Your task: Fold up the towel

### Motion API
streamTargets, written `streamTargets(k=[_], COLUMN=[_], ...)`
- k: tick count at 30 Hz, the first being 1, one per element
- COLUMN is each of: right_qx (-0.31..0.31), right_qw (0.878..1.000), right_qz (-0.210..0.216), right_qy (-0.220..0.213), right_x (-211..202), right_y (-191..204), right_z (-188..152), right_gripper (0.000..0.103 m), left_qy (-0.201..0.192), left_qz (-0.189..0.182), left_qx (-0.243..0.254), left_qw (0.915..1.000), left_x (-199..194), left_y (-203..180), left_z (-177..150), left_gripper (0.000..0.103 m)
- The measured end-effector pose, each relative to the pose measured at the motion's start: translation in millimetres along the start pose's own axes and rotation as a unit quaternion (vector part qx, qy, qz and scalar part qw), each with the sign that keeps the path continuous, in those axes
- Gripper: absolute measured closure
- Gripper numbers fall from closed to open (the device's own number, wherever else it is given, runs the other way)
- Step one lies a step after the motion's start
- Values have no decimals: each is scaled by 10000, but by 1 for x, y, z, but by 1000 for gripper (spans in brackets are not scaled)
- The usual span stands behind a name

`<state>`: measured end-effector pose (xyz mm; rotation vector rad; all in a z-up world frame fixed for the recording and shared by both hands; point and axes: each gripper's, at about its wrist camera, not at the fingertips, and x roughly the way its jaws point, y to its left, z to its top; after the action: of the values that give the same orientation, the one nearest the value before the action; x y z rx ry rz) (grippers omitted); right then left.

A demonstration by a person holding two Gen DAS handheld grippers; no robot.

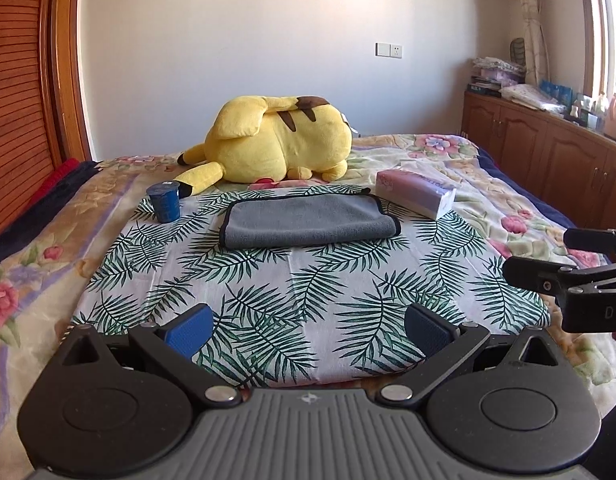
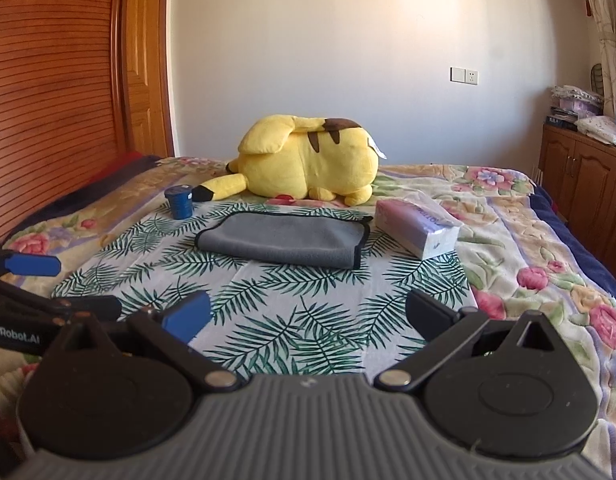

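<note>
A grey towel (image 1: 308, 222) with a dark trim lies folded flat on a white palm-leaf cloth (image 1: 308, 292) spread on the bed; it also shows in the right wrist view (image 2: 282, 240). My left gripper (image 1: 308, 326) is open and empty, well short of the towel over the near part of the cloth. My right gripper (image 2: 308, 314) is open and empty, also short of the towel. The right gripper shows at the right edge of the left wrist view (image 1: 548, 256). The left gripper shows at the left edge of the right wrist view (image 2: 60, 284).
A yellow plush toy (image 1: 276, 144) lies behind the towel. A blue cup (image 1: 164, 202) stands left of the towel and a tissue pack (image 1: 416, 192) lies to its right. A floral bedspread (image 1: 508, 208) surrounds the cloth. Wooden cabinets (image 1: 548, 148) run along the right wall.
</note>
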<state>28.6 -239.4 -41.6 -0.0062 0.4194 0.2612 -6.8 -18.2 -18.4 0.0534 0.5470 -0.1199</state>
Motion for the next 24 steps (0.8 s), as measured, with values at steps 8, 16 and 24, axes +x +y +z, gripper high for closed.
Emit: streamTargets(k=[8,16,24], right_qx=[66,164,209], right_qw=[10000,9998,9994], right_qz=[-31,-115,-188], right_qy=[28,-8,-201], right_x=[6,7,2], right_y=[-1,-5,-8], right_z=[-6,-7,-6], right_gripper=[0,0,0], left_qy=[-174,-289,-410], left_qz=[46,98,168], left_qx=[25,76,31], left_qw=[9998,9995,9990], left_x=[-2,-6,-13], left_y=[-1,-2,0], left_z=[-3,-4,-5], left_gripper=[16,16,16])
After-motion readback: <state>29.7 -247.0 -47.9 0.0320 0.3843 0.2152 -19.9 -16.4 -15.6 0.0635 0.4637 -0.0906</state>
